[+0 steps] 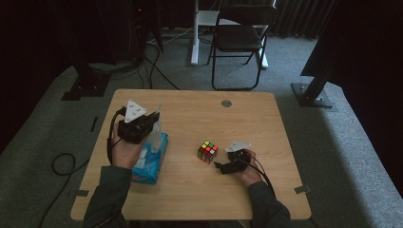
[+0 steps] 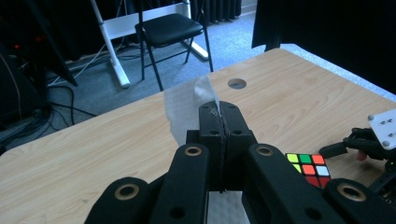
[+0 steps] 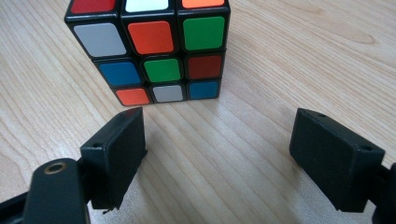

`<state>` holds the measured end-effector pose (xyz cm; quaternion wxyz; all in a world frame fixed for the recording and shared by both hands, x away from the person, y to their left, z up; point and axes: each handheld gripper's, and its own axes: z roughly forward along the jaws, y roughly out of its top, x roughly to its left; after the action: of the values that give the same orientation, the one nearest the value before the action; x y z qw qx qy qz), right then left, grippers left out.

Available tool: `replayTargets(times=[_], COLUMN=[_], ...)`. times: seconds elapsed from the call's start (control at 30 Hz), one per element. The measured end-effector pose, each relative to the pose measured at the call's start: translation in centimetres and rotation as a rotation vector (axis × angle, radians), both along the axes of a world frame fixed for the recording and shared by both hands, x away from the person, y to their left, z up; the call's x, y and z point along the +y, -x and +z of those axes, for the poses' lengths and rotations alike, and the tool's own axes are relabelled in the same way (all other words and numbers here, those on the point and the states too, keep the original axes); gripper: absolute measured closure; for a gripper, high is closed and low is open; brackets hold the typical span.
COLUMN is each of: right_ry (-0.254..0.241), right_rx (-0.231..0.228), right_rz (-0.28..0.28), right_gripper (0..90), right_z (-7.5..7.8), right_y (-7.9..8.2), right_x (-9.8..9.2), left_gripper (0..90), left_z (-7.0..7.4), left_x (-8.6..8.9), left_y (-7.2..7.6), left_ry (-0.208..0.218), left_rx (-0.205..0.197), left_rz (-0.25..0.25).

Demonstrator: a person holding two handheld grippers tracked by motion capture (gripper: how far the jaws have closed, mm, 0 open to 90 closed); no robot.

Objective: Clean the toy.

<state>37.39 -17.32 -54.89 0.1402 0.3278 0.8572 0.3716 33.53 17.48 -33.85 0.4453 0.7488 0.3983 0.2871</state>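
Left gripper (image 1: pixel 151 118), jaws pressed together, pinches a thin white tissue (image 2: pixel 187 105) between its pads. In the high view it hangs above the far end of the blue tissue pack (image 1: pixel 151 161), which lies flat on the table (image 1: pixel 190 102) near the left edge, and the sheet trails from the jaws down toward the pack. In the left gripper view the sheet rises past the closed tips as a small peak and spreads out beyond them.

Step in hand, as judged: drawing one tissue out of the pack. The lower end of the sheet appears to remain in or at the pack opening, though the dim high view does not settle this.

Right gripper (image 1: pixel 219 166), jaws spread wide with nothing between them, rests low at the table to the right of the pack. The puzzle cube (image 3: pixel 152 49) stands just in front of its tips and apart from them, between this gripper and the pack.

Next move, as judged:
- Raise the left gripper straight up from the pack until the sheet comes free.
- Maintain the pinch; a thin sheet slips or tears under a sideways pull.
- Watch that the pack does not lift with the sheet; the right gripper is free to hold it down.
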Motion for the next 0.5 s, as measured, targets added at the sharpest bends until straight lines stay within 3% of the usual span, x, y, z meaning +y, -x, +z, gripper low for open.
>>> replayTargets(times=[0.5], right_ry=[-0.001], right_rx=[0.001], right_rz=[-0.002], right_gripper=[18.0], right_z=[0.0], right_y=[0.0], right_x=[0.0], left_gripper=[89.9], left_z=[-0.3], left_x=[-1.3], left_y=[-0.9], left_ry=[0.030], left_rx=[0.020], left_rz=[-0.035])
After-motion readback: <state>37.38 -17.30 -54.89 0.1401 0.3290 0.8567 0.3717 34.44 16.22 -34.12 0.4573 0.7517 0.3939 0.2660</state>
